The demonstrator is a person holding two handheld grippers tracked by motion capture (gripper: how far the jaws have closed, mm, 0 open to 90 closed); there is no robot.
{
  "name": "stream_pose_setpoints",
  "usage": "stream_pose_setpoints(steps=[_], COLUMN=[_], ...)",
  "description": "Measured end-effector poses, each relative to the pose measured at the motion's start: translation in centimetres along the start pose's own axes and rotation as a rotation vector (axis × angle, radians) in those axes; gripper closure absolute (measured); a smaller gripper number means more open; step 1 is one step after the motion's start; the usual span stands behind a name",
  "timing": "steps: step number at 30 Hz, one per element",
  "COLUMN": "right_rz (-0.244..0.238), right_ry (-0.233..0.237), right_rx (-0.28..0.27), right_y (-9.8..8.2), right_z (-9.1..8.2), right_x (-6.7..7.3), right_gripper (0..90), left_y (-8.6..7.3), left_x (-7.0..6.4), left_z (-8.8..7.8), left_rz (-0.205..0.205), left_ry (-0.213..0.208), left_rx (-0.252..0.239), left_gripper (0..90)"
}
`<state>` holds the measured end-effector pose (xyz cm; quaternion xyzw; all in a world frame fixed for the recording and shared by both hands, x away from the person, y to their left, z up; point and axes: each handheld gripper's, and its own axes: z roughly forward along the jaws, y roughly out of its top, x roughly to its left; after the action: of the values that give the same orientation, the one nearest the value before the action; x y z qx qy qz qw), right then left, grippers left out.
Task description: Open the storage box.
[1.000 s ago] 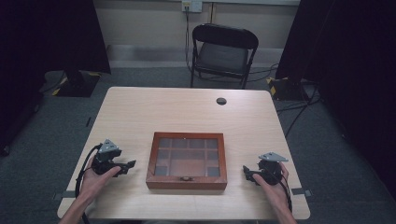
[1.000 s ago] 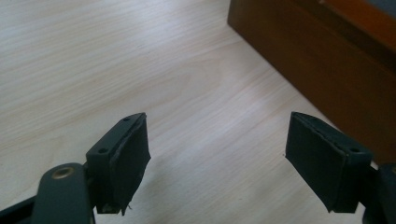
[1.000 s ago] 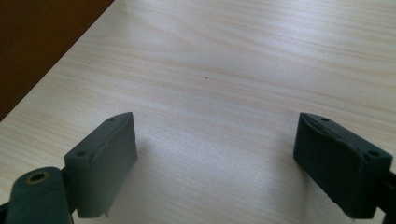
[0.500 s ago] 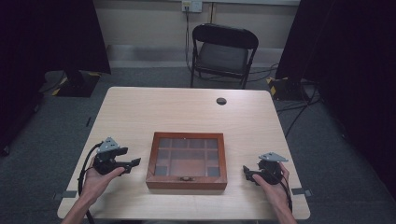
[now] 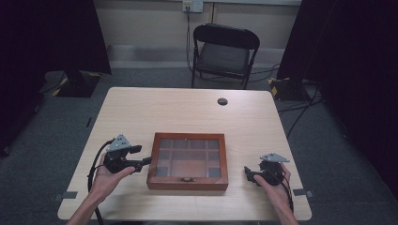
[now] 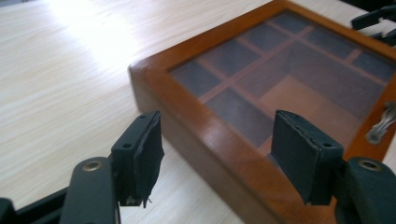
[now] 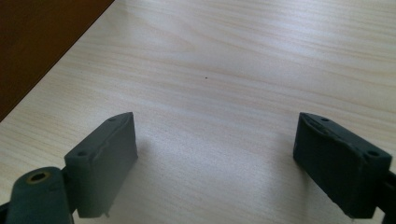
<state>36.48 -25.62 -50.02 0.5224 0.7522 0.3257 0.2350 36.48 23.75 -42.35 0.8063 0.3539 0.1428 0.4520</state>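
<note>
Dark curtains flank a grey carpeted floor, on which a light wooden table (image 5: 187,117) stands, with a black folding chair (image 5: 224,54) beyond its far edge at 12 o'clock. At the near centre of the table lies the wooden box (image 5: 187,161), its glazed lid shut over a grid of compartments and a small metal clasp (image 5: 187,178) on its near side. At 12 o'clock from the box, near the far edge, sits a small dark round object (image 5: 222,101), well apart from it. The left gripper (image 5: 145,161), held in the person's left hand (image 5: 109,180), is at 9 o'clock of the box with its tips just at the box's left wall. Its jaws have just been closing but stand partly open; the left gripper view shows the box's left rim lying in line between the pads (image 6: 144,156) with no contact, and nothing held. The right gripper (image 5: 248,173), in the right hand (image 5: 274,185), rests at 3 o'clock of the box, near it but apart. Its jaws stand wide open over bare tabletop, with nothing between them.
</note>
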Motion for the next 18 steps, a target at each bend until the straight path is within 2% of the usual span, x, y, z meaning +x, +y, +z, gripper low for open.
stream_pose_setpoints(steps=[2,5,8,12,15,18], right_rz=[0.0,0.001,0.001,0.001,0.001,0.001], right_ry=[0.0,0.0,0.0,-0.001,-0.001,-0.001], right_rx=[0.0,0.001,0.0,0.0,0.0,0.0], right_y=[0.0,0.0,0.0,0.0,0.0,0.0], right_z=[0.0,0.0,0.0,0.0,0.0,0.0], right_x=[0.0,0.0,0.0,0.0,0.0,0.0], right_gripper=[12.7,12.6,12.6,12.6,12.6,12.6], left_y=[0.4,1.1,1.6,2.4,2.9,3.0], left_x=[-0.3,-1.0,-1.8,-2.9,-3.7,-4.4], left_z=[0.2,0.6,1.1,1.8,2.1,2.4], left_rz=[0.005,0.033,0.058,0.083,0.1,0.073], left_ry=[-0.032,-0.062,-0.05,-0.095,-0.125,-0.184], left_rx=[-0.008,-0.01,-0.009,0.009,-0.003,-0.033], left_gripper=[37.4,37.9,41.2,42.6,42.7,45.3])
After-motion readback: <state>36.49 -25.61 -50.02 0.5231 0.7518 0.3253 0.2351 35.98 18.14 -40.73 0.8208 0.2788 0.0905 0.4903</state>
